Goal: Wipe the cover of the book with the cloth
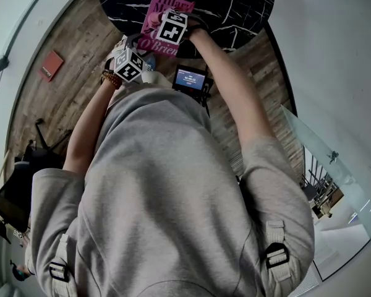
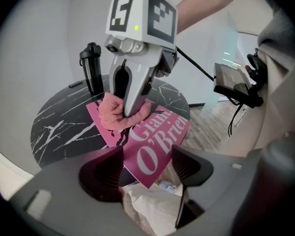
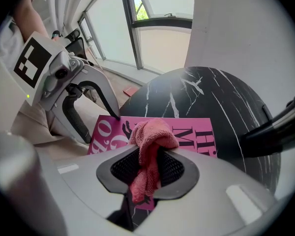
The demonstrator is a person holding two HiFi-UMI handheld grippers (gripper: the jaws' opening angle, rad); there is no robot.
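Observation:
A pink book (image 1: 153,20) lies on the round black marble table (image 1: 235,5), with one corner over the near edge. My right gripper (image 2: 129,109) points steeply down, shut on a bunched pink cloth (image 2: 119,116) that rests on the cover (image 3: 196,132). In the right gripper view the cloth (image 3: 150,149) hangs between the closed jaws. My left gripper (image 2: 145,168) stands wide at the table's near edge. The book's overhanging corner (image 2: 147,161) sits between its jaws, with both tips against the corner's two edges. The right gripper view also shows the left gripper (image 3: 96,124) at that corner.
A black flask (image 2: 91,68) stands at the table's far side. A small screen on a cable (image 1: 190,79) hangs near the person's chest. A crumpled white bag (image 2: 152,205) lies below the table edge. On the wooden floor are a red item (image 1: 51,65) and a dark bag (image 1: 15,190).

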